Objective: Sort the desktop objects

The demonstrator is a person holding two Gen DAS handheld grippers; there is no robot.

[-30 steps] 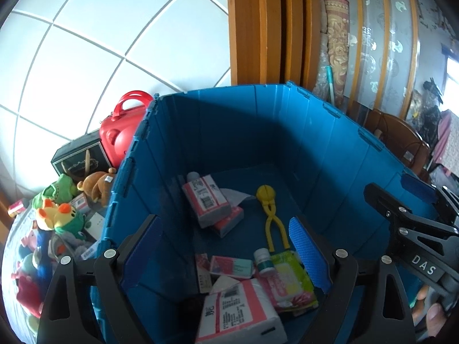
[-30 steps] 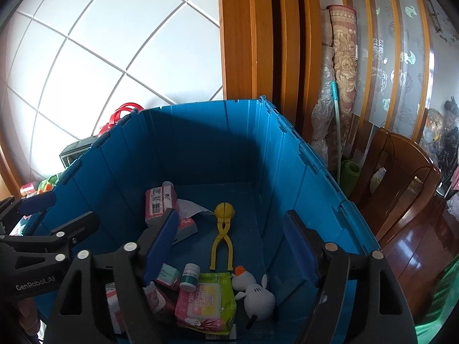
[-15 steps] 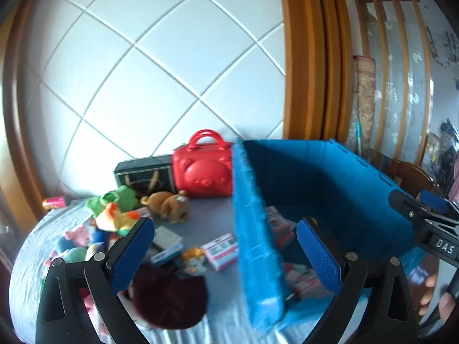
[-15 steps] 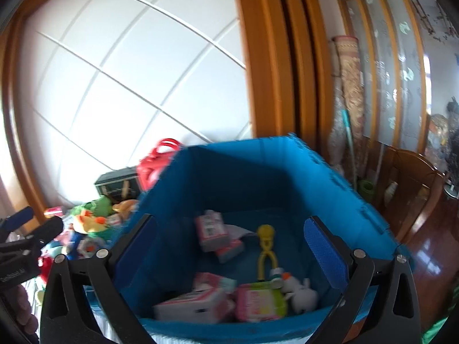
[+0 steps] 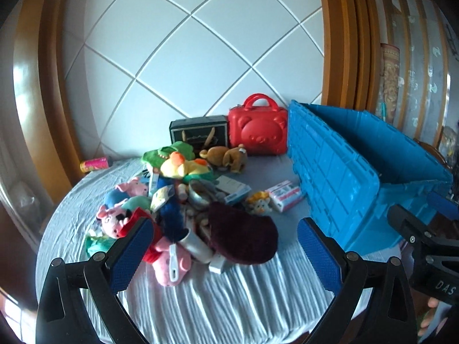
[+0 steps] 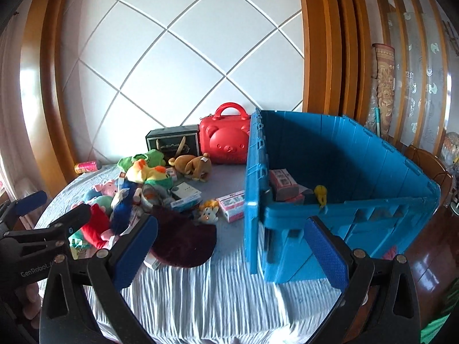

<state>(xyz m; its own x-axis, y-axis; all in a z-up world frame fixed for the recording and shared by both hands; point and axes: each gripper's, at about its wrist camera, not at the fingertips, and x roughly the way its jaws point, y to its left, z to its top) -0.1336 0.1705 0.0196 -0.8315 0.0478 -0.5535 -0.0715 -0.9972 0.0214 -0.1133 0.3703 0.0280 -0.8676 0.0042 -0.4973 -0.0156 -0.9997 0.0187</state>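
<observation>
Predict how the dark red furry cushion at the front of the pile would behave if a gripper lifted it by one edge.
The cushion looks soft, so it would probably droop. Being fuzzy, it likely won't slip. It overlaps neighbouring clutter, which may shift.

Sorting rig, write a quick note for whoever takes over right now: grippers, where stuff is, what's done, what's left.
Left gripper: open, empty, above the toy pile.
Right gripper: open, empty, near the front of the blue crate.
Done: the crate holds a few items, including a pink-and-white box and a yellow tool.
Left: plush toys, small boxes and the maroon cloth lie on the table.
</observation>
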